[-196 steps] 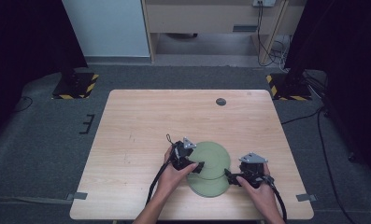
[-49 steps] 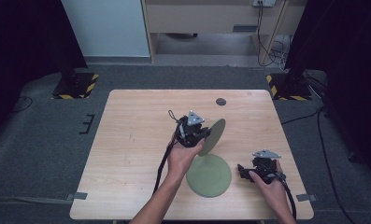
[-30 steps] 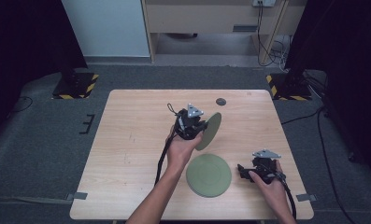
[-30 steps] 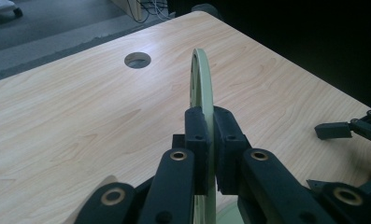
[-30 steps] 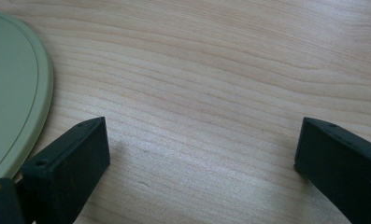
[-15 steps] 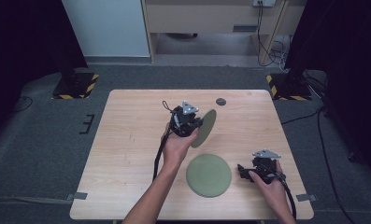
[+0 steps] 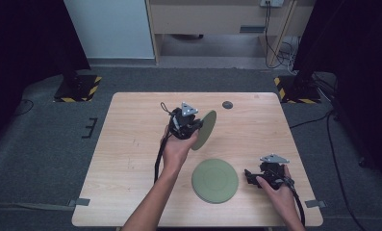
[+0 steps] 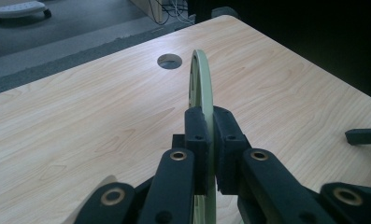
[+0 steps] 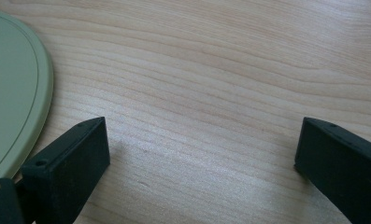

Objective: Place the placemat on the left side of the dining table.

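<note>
Left gripper (image 7: 193, 126) clamps the rim of a green plate (image 7: 204, 130), holding it on edge above the table (image 7: 131, 144) (a second plate (image 7: 215, 180) lies flat nearer the person), while the right gripper (image 7: 250, 176) rests beside it, jaws wide apart.

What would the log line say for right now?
left hand-held gripper: shut on raised green plate, held on edge | right hand-held gripper: open, beside flat green plate | table: wood

Left hand-held gripper (image 7: 194, 126) raised, jaws clamped — right hand-held gripper (image 7: 252, 175) low, jaws wide apart.
</note>
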### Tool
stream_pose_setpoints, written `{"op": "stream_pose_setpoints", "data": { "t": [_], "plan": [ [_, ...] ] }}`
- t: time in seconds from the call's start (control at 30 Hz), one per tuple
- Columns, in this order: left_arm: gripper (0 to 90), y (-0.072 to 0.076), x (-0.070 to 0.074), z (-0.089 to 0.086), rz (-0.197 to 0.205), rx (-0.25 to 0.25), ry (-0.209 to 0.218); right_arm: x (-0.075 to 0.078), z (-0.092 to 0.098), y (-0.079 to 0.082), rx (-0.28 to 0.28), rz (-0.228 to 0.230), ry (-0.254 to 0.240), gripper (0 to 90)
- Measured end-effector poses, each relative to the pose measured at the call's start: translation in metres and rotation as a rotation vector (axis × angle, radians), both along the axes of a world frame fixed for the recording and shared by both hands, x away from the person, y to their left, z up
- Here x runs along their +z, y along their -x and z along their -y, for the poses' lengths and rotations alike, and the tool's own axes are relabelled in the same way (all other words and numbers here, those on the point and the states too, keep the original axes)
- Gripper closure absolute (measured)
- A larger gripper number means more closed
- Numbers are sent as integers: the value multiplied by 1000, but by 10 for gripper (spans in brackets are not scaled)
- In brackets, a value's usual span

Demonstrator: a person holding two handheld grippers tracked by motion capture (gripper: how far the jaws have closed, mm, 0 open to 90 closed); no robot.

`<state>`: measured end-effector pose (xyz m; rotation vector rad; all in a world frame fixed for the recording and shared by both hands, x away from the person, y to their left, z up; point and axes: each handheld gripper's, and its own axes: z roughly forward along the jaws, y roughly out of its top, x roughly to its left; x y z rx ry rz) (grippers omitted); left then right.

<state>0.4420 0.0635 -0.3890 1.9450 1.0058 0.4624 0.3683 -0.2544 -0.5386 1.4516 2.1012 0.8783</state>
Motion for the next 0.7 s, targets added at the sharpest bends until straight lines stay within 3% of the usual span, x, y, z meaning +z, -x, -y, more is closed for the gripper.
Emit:
{"op": "stream_pose_setpoints", "data": {
  "t": [0.7],
  "plan": [
    [858, -3, 2, -26, 1, 48, 3, 0, 0, 0, 1, -1, -1, 33]
  ]
}}
